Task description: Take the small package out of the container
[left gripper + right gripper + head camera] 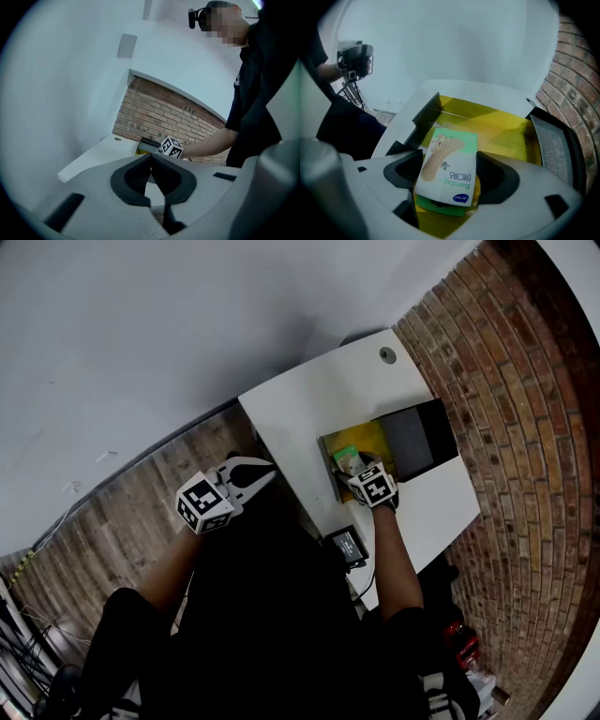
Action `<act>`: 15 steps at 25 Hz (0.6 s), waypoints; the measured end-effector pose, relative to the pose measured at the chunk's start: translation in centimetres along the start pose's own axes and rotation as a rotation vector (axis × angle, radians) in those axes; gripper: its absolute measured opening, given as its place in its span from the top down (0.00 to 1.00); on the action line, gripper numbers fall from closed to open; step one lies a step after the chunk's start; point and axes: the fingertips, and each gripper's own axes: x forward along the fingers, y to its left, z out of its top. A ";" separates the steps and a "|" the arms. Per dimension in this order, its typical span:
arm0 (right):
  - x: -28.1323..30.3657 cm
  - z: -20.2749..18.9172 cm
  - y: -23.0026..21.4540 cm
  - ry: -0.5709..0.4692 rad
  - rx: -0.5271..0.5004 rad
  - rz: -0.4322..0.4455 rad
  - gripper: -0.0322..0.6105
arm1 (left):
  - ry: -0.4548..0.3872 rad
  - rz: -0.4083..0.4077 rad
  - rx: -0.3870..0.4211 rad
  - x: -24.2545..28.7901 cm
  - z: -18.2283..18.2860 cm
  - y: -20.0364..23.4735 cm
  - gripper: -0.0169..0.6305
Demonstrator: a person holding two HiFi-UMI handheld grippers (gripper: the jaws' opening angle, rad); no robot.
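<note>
The small green-and-white bandage package point(449, 161) is clamped lengthwise in the right gripper point(449, 180), over the yellow open container point(511, 136); the closed, empty left gripper point(151, 164) is held well apart.

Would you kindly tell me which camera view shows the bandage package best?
The right gripper view: the bandage package fills the middle, print legible, between the jaws. The head view shows only a green sliver; the left gripper view doesn't show it.

There's the white table point(309, 409), and on it sits a yellow container point(368, 437), its dark lid point(418, 439) flat alongside, a small black device point(345, 545) near the edge.
</note>
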 end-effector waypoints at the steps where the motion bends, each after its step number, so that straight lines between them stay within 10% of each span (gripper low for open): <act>1: 0.0 0.0 0.0 -0.002 0.004 -0.002 0.42 | 0.000 0.000 0.000 0.0 0.0 0.0 0.95; 15: -5.3 4.1 -1.4 -0.212 0.086 -0.047 0.42 | 0.003 -0.007 -0.003 0.4 0.4 -0.4 0.95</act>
